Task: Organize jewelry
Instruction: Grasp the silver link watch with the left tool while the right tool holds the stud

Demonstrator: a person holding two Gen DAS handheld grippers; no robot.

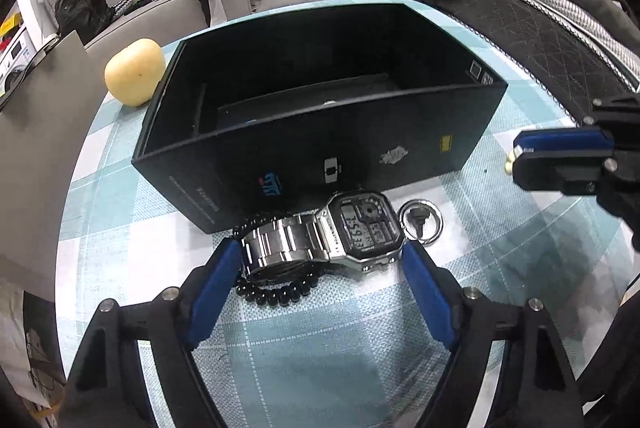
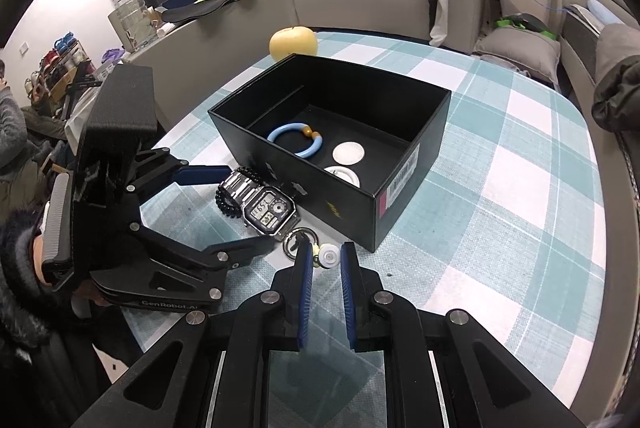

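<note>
A silver digital watch (image 1: 360, 228) (image 2: 266, 207) lies on a string of black beads (image 1: 276, 294) (image 2: 224, 201), right in front of the black box (image 1: 320, 107) (image 2: 340, 195). My left gripper (image 1: 320, 252) (image 2: 250, 207) straddles the watch, jaws wide, blue pads close beside the band and the case; no firm press shows. To its right my right gripper (image 2: 326, 252) (image 1: 516, 155) is shut on a small white round piece (image 2: 330, 256) with cream beads. A metal ring with a key (image 1: 421, 224) (image 2: 298, 240) lies beside the watch. The box holds a blue ring bracelet (image 2: 294, 141) and two white discs (image 2: 349, 152).
A yellow apple (image 1: 135, 71) (image 2: 293, 43) sits behind the box on the checked tablecloth (image 2: 500, 187). A grey board (image 1: 44, 131) leans at the left. Sofas with clothes and bags ring the table. A fur-cuffed sleeve (image 2: 16, 260) holds the left gripper.
</note>
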